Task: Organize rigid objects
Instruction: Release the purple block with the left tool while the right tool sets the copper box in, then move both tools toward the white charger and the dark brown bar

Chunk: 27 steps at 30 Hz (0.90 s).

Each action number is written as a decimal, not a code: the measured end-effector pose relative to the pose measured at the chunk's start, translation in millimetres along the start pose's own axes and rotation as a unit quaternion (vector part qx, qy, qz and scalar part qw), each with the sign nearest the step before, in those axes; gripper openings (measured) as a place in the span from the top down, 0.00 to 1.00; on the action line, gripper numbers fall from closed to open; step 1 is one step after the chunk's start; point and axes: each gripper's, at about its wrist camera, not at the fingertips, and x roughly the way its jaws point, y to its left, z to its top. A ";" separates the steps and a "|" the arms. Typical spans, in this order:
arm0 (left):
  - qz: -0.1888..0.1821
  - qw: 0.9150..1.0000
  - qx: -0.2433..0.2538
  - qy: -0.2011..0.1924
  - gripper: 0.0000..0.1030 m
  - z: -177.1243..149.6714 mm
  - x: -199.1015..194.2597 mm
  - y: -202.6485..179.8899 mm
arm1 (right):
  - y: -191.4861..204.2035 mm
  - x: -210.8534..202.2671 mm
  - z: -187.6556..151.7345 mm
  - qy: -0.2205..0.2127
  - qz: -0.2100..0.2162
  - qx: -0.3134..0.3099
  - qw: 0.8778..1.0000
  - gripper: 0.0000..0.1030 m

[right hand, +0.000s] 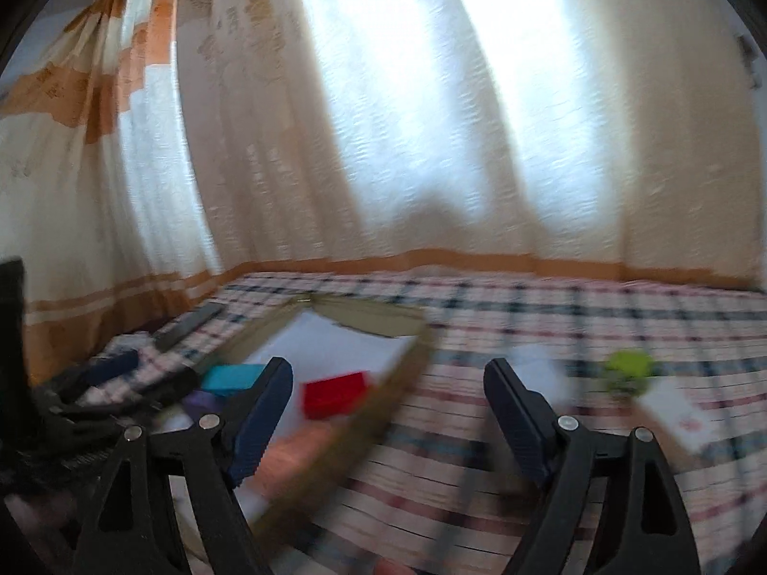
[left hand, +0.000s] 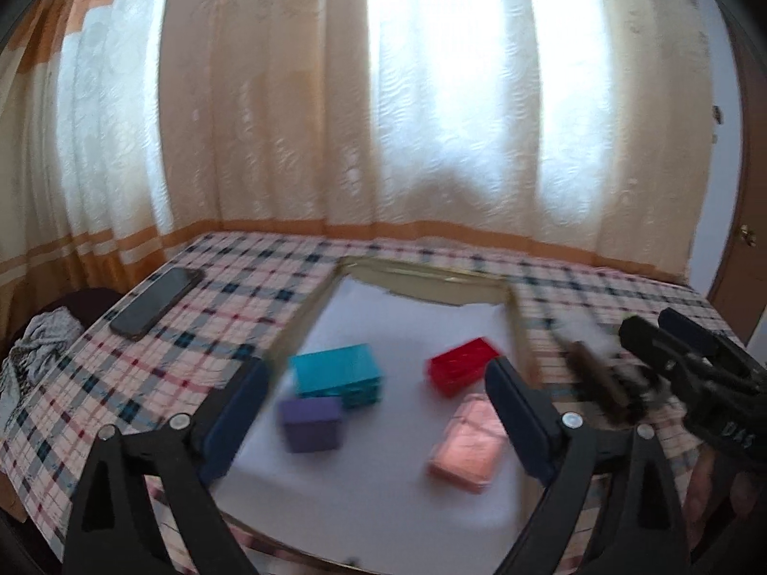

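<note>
Both hand-held grippers tilt downward, jaws wide and empty: left one (left hand: 376,414) over the tray (left hand: 422,282), right one (right hand: 388,412) at its 3 o'clock.

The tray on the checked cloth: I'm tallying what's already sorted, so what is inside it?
Inside the tray, on its white floor: a teal box, purple box, red box and pink box. The left gripper's fingers cover its near corners.

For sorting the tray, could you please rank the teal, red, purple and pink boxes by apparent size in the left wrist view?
1. Teal box
2. Pink box, though it lies nearest the camera
3. Red box and purple box: too alike to rank
</note>
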 end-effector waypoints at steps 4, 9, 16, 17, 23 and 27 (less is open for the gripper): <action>-0.032 0.999 0.020 -0.004 0.09 -2.1 -2.9 -39.1 | -34.3 -22.4 -7.3 -0.014 -0.061 -0.002 0.998 0.19; -0.060 0.997 0.042 0.005 0.09 -6.7 2.3 -83.5 | -80.0 -35.5 -14.7 0.001 -0.107 0.021 0.994 0.19; -0.070 0.994 0.076 0.021 0.07 -9.7 20.4 -131.4 | -117.8 -27.8 -21.4 0.033 -0.130 0.046 0.990 0.19; -0.070 0.994 0.079 0.024 0.07 -10.9 23.0 -134.8 | -120.8 -25.0 -22.7 0.040 -0.128 0.047 0.990 0.19; -0.064 0.993 0.090 0.039 0.07 -15.9 39.3 -148.2 | -123.9 -14.1 -24.7 0.066 -0.115 0.046 0.990 0.22; -0.062 0.993 0.090 0.044 0.07 -18.3 43.4 -148.5 | -124.4 -4.1 -26.6 0.091 -0.103 0.047 0.989 0.32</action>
